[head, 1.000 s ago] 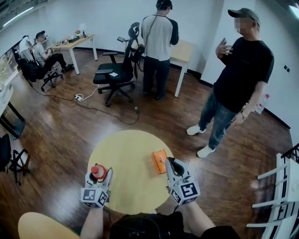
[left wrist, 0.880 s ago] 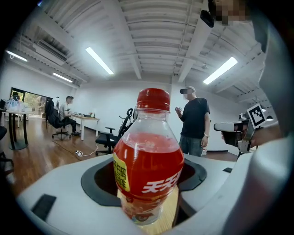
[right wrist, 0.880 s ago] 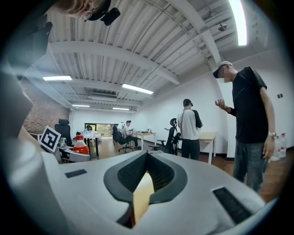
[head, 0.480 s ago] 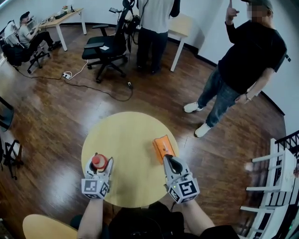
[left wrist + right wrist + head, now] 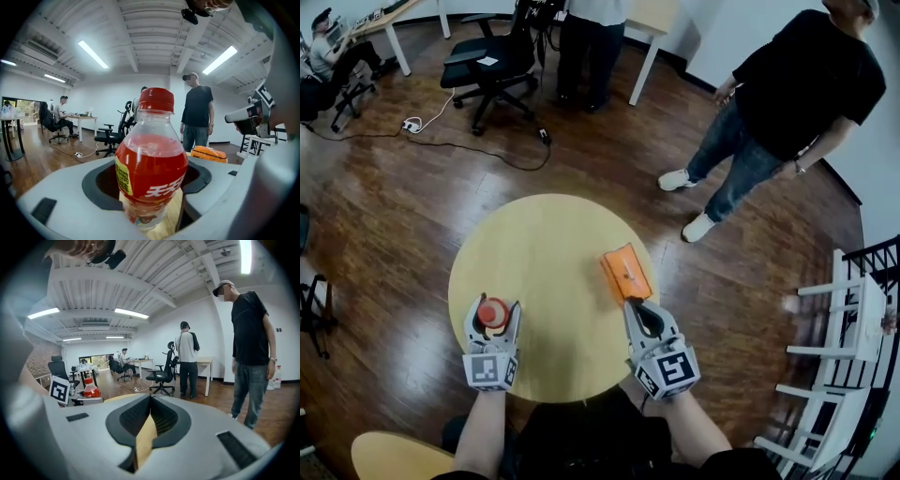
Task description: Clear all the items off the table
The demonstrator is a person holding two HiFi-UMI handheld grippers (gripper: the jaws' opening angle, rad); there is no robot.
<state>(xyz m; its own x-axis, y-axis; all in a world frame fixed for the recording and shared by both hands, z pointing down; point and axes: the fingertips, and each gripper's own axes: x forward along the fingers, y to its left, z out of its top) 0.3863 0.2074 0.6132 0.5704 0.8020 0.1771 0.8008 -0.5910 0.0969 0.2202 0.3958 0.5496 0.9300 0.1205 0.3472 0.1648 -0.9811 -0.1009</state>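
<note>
Item: red-capped clear plastic bottle of red drink. Fairly heavy, smooth, slightly squashy. Left tool pinches its mid-body, seemingly just over the round yellow desk. Right tool: pressed together, empty.

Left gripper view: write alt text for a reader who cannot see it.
A clear bottle of red drink with a red cap fills the middle, gripped between the grey jaws of the left gripper, over a wooden table. Behind it an orange pouch lies on the table and a person in a black shirt stands.
</note>
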